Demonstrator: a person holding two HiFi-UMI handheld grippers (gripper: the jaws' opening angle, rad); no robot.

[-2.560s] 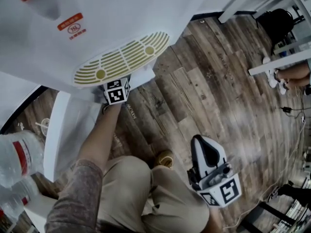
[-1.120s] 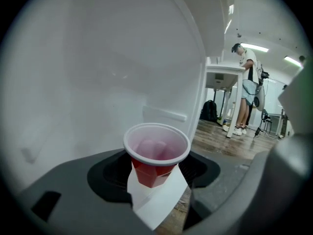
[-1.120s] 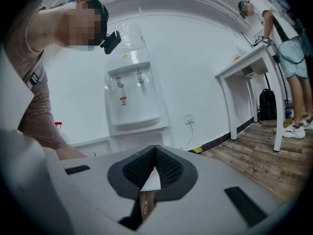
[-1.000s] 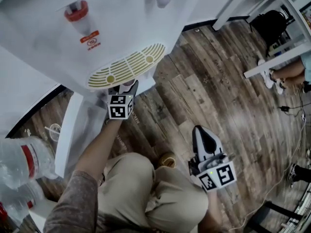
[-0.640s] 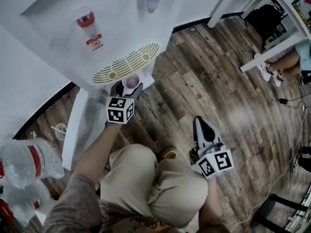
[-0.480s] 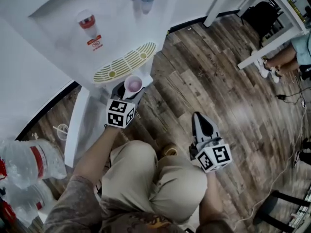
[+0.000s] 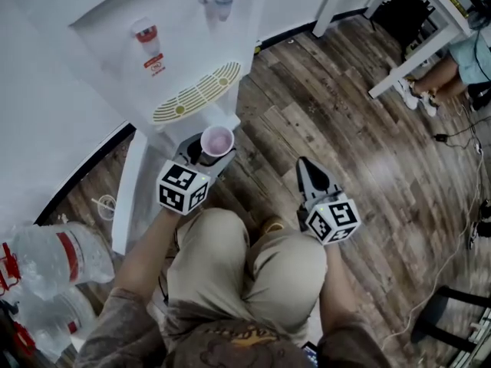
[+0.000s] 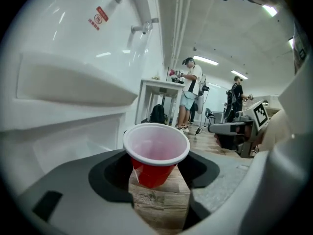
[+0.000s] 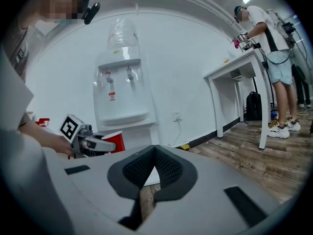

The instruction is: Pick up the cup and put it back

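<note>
The left gripper (image 7: 202, 150) clamps the red cup (image 7: 217, 140) upright, probably for returning it near the dispenser (image 7: 115, 60) at far left, while the right gripper (image 7: 305, 167), closed and empty, waits aside.

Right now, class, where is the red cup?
In the head view the red cup is held upright in the left claw, left of centre, just in front of the water dispenser's drip tray.
</note>
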